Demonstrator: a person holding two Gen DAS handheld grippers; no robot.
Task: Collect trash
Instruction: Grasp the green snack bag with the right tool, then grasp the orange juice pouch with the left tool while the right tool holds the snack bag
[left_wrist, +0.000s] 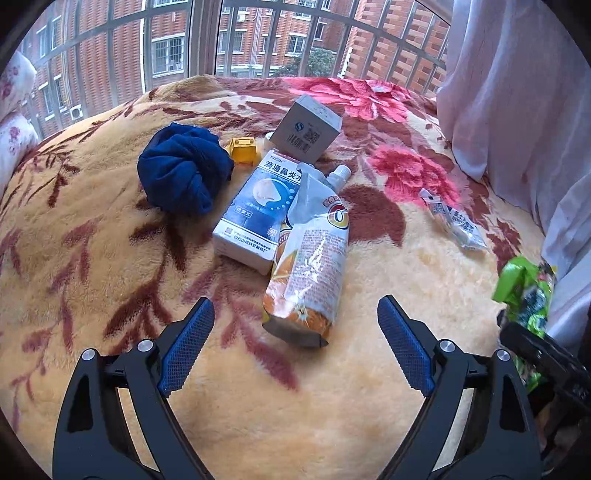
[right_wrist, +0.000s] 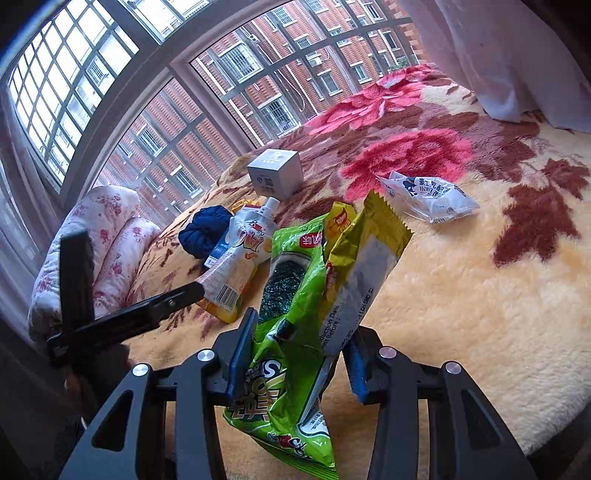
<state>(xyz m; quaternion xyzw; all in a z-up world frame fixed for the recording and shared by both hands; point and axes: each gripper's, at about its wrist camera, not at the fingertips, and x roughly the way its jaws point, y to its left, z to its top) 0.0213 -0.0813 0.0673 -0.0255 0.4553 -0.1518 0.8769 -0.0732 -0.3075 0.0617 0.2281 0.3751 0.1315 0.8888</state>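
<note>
My left gripper (left_wrist: 295, 325) is open, its blue pads on either side of the bottom end of an orange juice pouch (left_wrist: 310, 266) lying on the blanket. The pouch rests against a blue-white medicine box (left_wrist: 251, 218). A grey cube box (left_wrist: 306, 129) stands behind it. My right gripper (right_wrist: 299, 354) is shut on a green snack bag (right_wrist: 291, 332) and holds it above the blanket; the bag also shows at the right edge of the left wrist view (left_wrist: 524, 291). A clear white wrapper (left_wrist: 454, 221) lies to the right, also in the right wrist view (right_wrist: 428, 195).
A balled dark blue cloth (left_wrist: 184, 173) and a small yellow box (left_wrist: 242, 149) lie left of the boxes. The floral blanket (left_wrist: 406, 280) covers the whole surface. White curtains (left_wrist: 517, 92) hang at the right. A floral quilt roll (right_wrist: 107, 251) lies by the window.
</note>
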